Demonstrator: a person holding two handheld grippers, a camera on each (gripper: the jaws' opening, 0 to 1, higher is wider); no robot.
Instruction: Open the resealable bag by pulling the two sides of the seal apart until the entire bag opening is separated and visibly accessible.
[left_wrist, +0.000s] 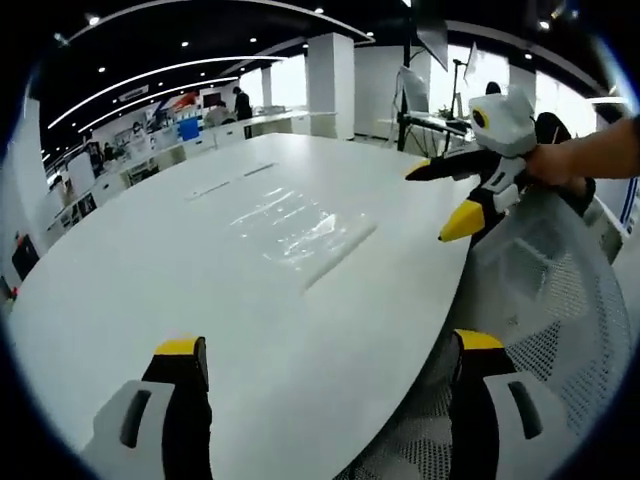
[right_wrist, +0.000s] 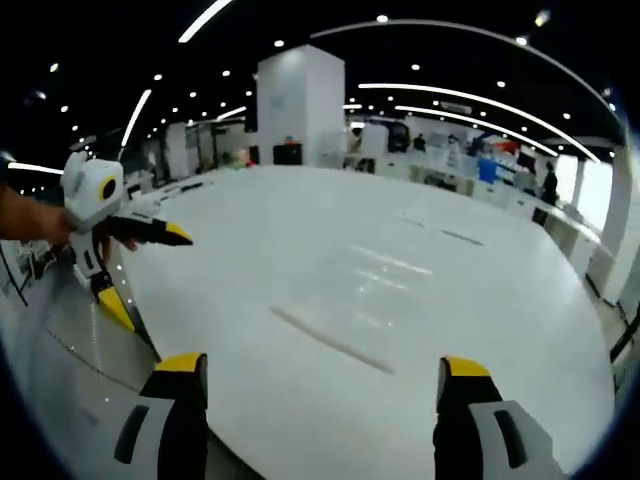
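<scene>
A clear resealable bag lies flat near the middle of the white table, its seal strip toward the near edge. In the left gripper view my left gripper hangs open over the table's edge, short of the bag and holding nothing. My right gripper comes in from the right, open, just off the table rim and held by a hand. In the right gripper view the bag and its seal strip lie ahead of my open right gripper. My left gripper stands open at the left.
A white mesh chair back sits against the table's near edge under the right gripper. Beyond the table are a white pillar, desks, monitors and distant people in an open office.
</scene>
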